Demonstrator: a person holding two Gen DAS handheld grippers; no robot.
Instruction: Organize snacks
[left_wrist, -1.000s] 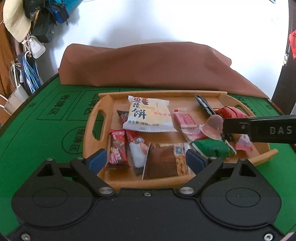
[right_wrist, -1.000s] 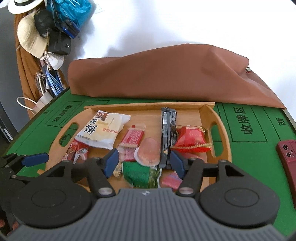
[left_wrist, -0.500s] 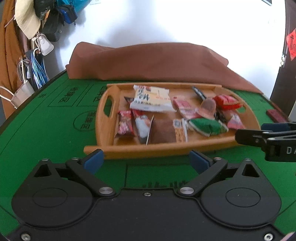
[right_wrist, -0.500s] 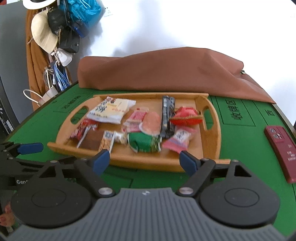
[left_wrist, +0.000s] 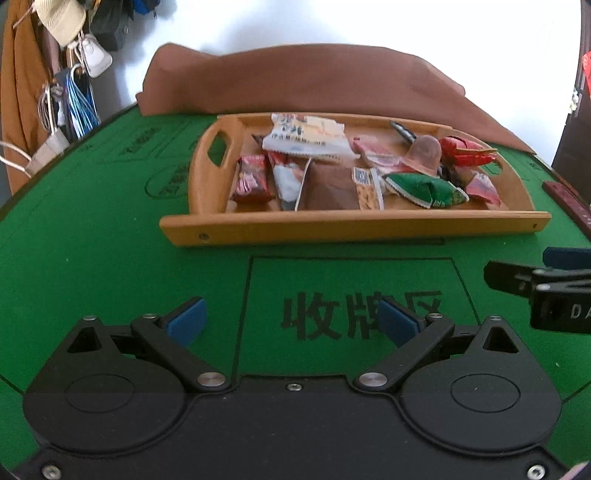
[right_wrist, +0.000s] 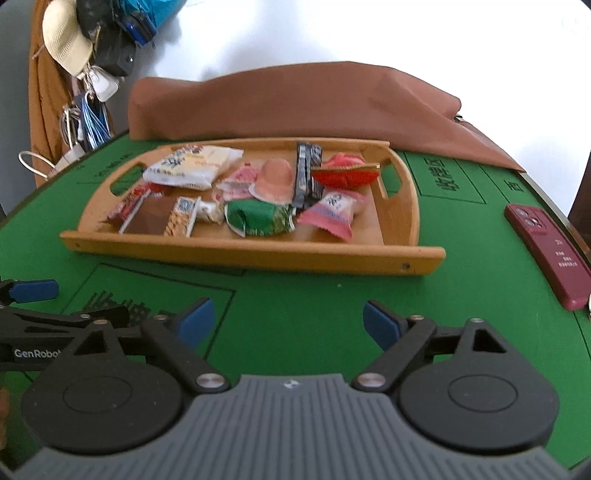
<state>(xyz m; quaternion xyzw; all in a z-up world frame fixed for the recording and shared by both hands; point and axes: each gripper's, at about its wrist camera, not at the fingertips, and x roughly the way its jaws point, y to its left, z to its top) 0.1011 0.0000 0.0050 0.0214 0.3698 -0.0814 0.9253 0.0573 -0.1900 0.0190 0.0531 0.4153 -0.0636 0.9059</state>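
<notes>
A wooden tray (left_wrist: 354, 227) (right_wrist: 258, 254) with handle cut-outs lies on the green felt table, holding several snack packets: a white biscuit pack (left_wrist: 306, 136) (right_wrist: 192, 168), a green pack (left_wrist: 421, 188) (right_wrist: 258, 218), a red pack (left_wrist: 465, 151) (right_wrist: 347, 173), a brown pack (left_wrist: 328, 190), a pink jelly cup (right_wrist: 275, 181) and a pink pack (right_wrist: 330, 214). My left gripper (left_wrist: 291, 321) hangs open over bare felt in front of the tray, nothing between its blue pads. My right gripper (right_wrist: 284, 319) is likewise in front of the tray, its jaws still opening and empty.
A brown cloth (left_wrist: 306, 81) (right_wrist: 295, 103) covers something behind the tray. A dark red phone (right_wrist: 546, 251) lies on the felt to the right. Bags and a hat (right_wrist: 66, 48) hang at the far left. Printed boxes mark the felt (left_wrist: 351, 314).
Both grippers have drawn back from above the tray to the felt in front of it. The right gripper's jaws have widened and the jelly cup stays in the tray.
</notes>
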